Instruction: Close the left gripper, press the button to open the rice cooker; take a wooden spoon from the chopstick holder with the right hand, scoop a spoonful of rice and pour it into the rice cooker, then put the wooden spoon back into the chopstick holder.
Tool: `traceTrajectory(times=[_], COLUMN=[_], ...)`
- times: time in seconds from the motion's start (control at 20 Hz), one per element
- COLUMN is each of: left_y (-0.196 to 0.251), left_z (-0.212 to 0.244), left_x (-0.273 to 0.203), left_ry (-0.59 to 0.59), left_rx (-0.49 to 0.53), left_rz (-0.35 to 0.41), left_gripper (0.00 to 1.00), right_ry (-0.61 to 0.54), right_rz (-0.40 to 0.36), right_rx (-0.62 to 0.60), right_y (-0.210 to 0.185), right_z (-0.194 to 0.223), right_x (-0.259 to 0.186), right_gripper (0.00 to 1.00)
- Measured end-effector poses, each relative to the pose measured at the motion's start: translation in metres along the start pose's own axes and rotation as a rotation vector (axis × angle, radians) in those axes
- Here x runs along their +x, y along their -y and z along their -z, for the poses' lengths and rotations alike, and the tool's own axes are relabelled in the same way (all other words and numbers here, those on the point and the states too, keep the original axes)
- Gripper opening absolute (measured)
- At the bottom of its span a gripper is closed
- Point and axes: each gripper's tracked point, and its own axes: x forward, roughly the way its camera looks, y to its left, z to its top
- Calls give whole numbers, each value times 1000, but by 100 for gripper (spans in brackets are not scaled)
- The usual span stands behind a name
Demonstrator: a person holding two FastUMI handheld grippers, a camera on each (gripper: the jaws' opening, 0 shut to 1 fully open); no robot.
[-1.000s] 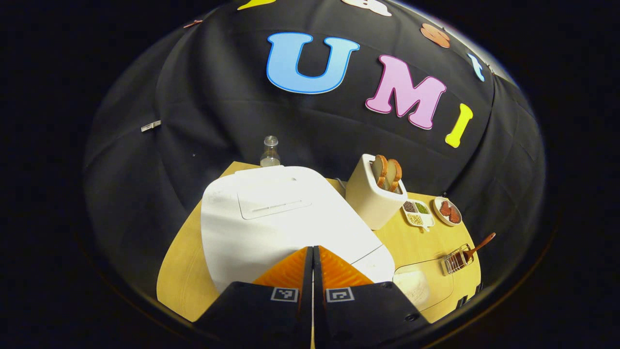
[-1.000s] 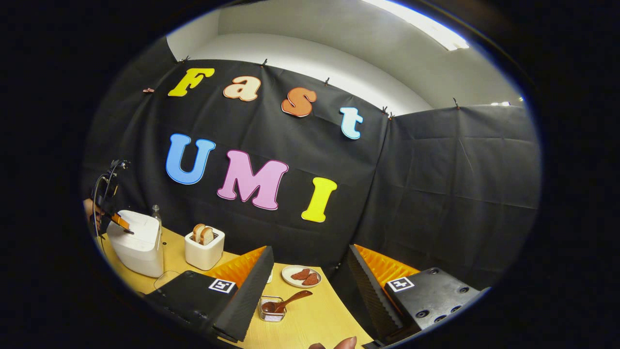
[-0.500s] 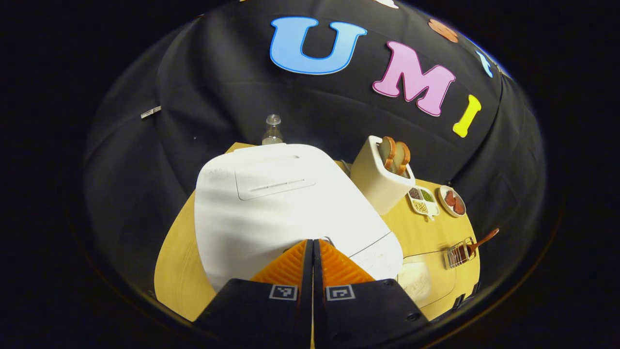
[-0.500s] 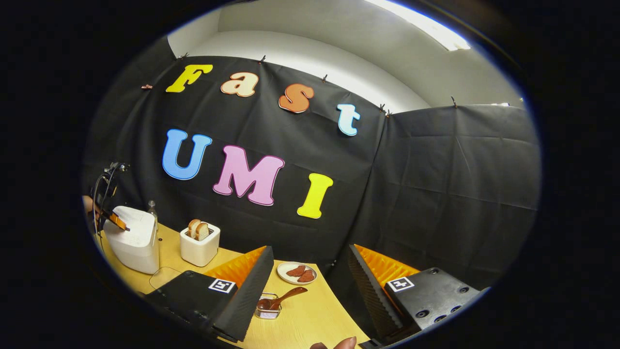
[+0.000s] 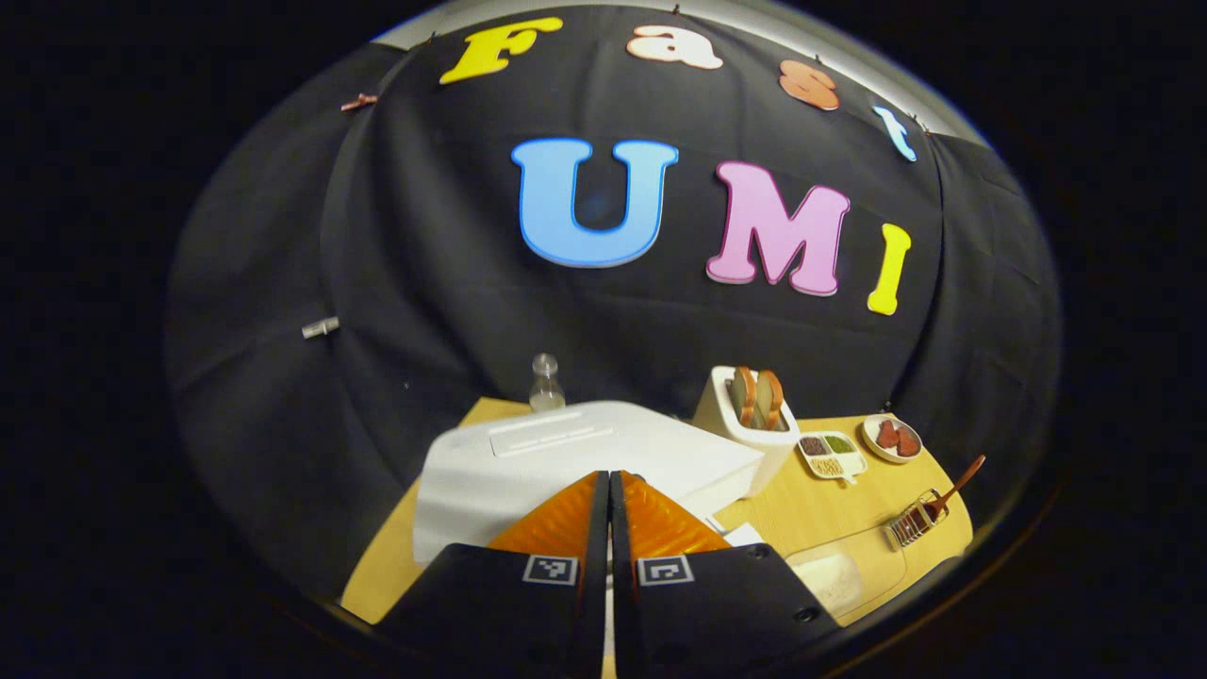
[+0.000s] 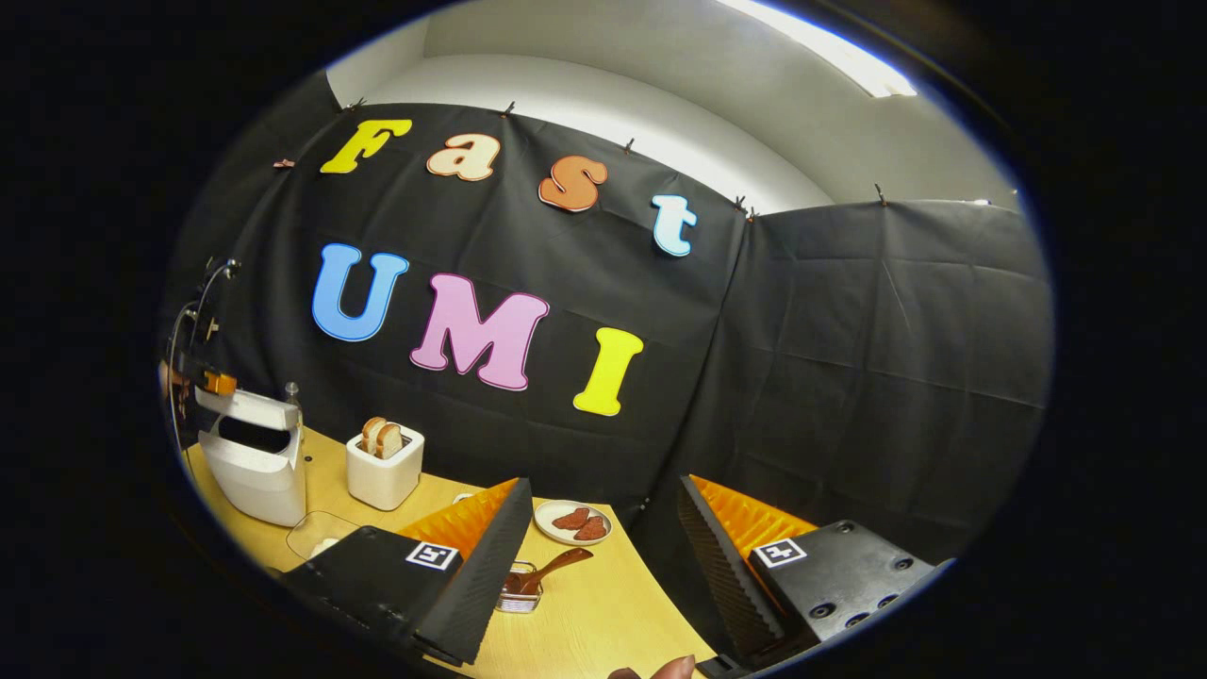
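Observation:
The white rice cooker [image 6: 255, 462] stands at the table's left end with its lid [image 6: 247, 407] lifted ajar above a dark gap. In the left gripper view the raised lid [image 5: 585, 443] lies right in front of my left gripper [image 5: 608, 476], whose fingers are shut together with nothing between them. That same left gripper [image 6: 215, 382] hovers just above the lid's front edge. The wooden spoon [image 6: 552, 566] leans in the wire chopstick holder [image 6: 517, 594], just ahead of my right gripper [image 6: 603, 538], which is open and holds nothing. Off to the right sits the spoon [image 5: 957, 481] in the holder [image 5: 913, 526].
A clear container with rice [image 5: 839, 575] sits in front of the cooker. A toaster with bread [image 5: 750, 415], a divided dish of grains [image 5: 832, 453] and a plate [image 5: 894, 438] line the back. A bottle [image 5: 545, 382] stands behind the cooker. A fingertip [image 6: 674, 670] shows at the bottom edge.
The cooker lid has sprung up from closed to ajar. My shut left gripper has risen and tilted up with it. The right gripper has barely moved.

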Motion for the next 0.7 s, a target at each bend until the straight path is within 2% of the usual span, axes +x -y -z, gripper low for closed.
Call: traceTrajectory(times=[0.1, 0.2, 0.3, 0.35, 0.45, 0.7], left_y=[-3, -9, -7, -5, -3, 1], left_z=[-25, -40, -54, -61, -71, -68], left_x=[-5, -13, -22, -30, -50, -96], left_ry=[81, 137, 194, 226, 282, 293], left_rx=[54, 91, 74, 58, 26, 14], left_rz=[-20, -61, -57, -47, -26, -16], left_gripper=[17, 36, 53, 82, 95, 95], right_ry=[-3, -6, -4, -5, -14, -50], right_rz=[12, 15, 15, 14, -2, -56], right_rx=[-15, -35, -36, -31, -19, 7], right_y=[2, 2, 4, 4, 1, -5], right_z=[1, 2, 3, 5, 7, 25], right_x=[0, -2, -10, -12, -14, -14], right_gripper=[97, 97, 97, 97, 97, 98])
